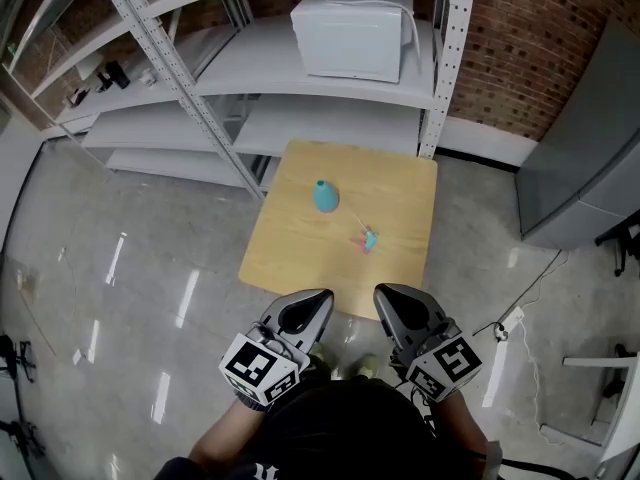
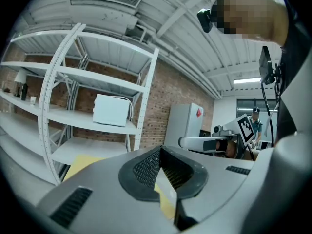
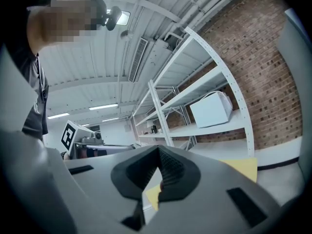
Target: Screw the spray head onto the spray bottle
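Observation:
In the head view a teal spray bottle (image 1: 325, 196) stands upright on the small wooden table (image 1: 300, 258), left of its middle. The spray head (image 1: 365, 239), teal with a pink part, lies on the tabletop to the bottle's right and nearer me. My left gripper (image 1: 322, 297) and right gripper (image 1: 381, 293) hover side by side off the table's near edge, both shut and empty, well short of the two objects. In the left gripper view the left gripper (image 2: 160, 149) has its jaws closed; in the right gripper view the right gripper (image 3: 159, 149) does too. Neither view shows bottle or head.
White metal shelving (image 1: 250, 78) stands behind the table and carries a white box-shaped appliance (image 1: 352, 30). A grey cabinet (image 1: 585, 158) stands at the right against a brick wall. A white power strip (image 1: 508, 321) with cable lies on the glossy floor at the right.

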A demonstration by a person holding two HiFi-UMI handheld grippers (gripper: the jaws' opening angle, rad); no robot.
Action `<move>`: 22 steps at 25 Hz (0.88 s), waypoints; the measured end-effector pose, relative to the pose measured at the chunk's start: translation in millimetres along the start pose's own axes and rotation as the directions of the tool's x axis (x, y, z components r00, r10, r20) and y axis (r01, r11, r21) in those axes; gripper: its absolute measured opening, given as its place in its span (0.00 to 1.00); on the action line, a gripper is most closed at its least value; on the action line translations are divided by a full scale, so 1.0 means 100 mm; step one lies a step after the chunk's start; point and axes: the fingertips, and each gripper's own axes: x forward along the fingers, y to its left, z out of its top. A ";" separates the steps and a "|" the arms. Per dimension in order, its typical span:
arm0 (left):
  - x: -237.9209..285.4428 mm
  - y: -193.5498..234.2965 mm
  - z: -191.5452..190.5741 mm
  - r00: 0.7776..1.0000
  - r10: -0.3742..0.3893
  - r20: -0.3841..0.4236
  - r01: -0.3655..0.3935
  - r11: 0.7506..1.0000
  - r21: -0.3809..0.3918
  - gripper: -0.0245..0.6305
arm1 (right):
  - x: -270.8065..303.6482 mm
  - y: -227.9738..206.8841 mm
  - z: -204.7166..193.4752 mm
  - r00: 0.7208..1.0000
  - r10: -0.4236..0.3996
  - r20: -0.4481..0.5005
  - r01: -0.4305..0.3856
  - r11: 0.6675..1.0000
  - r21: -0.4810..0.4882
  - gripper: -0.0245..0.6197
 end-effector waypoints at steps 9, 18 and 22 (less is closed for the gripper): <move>0.44 1.17 -0.12 1.000 -0.011 -0.018 0.010 0.999 -0.033 0.04 | 0.85 -0.54 -0.21 0.996 -0.083 -0.024 0.085 0.992 0.093 0.04; 1.26 2.62 -0.33 0.984 -0.153 -0.086 0.149 0.987 -0.052 0.04 | 2.06 -1.18 -0.54 0.950 -0.293 -0.106 0.308 0.933 0.184 0.04; 1.54 2.98 -0.53 0.977 -0.179 -0.113 0.176 0.984 -0.038 0.04 | 2.35 -1.41 -0.75 0.931 -0.338 -0.138 0.362 0.904 0.229 0.04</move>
